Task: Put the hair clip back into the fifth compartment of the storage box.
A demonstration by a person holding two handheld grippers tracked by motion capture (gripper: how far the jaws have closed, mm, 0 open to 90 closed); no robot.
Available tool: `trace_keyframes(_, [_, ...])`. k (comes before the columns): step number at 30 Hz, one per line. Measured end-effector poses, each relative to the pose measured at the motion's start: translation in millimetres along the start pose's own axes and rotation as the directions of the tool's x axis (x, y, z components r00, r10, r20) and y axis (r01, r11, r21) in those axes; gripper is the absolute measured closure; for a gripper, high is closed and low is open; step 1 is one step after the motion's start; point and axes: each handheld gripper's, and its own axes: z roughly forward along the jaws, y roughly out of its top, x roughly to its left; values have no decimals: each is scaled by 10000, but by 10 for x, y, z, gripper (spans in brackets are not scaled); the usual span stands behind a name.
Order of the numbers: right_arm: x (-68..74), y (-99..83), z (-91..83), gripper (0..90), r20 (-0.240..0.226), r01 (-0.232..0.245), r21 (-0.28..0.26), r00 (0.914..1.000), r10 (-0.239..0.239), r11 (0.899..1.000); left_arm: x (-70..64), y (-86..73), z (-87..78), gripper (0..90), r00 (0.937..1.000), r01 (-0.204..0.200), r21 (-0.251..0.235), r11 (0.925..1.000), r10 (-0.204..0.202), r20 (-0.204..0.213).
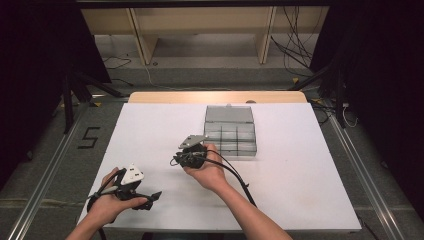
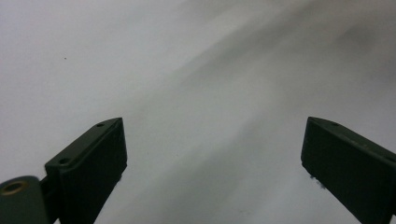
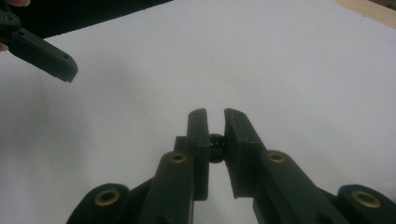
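Note:
My right gripper (image 3: 215,114) is shut on a small black part (image 3: 216,147), which sits pinched deep between the two jaws. In the high view the right gripper (image 1: 186,158) is held just left of a clear compartment box (image 1: 230,134), above the white table top (image 1: 300,170). Toward the near left corner of the table, my left gripper (image 1: 150,200) points right. Its jaws (image 2: 212,140) stand wide apart over bare white surface with nothing between them. One of the left gripper's fingers (image 3: 43,53) shows at the top left of the right gripper view.
The box's lid (image 1: 228,113) lies open toward the far side of the table. A wooden edge (image 1: 215,96) runs along the table's far side. Black cables trail from both grippers toward the near edge. Metal rails run along the floor on both sides.

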Motion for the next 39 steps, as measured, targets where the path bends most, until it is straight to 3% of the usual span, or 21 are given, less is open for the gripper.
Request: trace_keyframes(39, [-128,-86,-186,813,325,-259,-16,9991,260,9997,3,3,2,73,10000,7,24,10000,-7,-8])
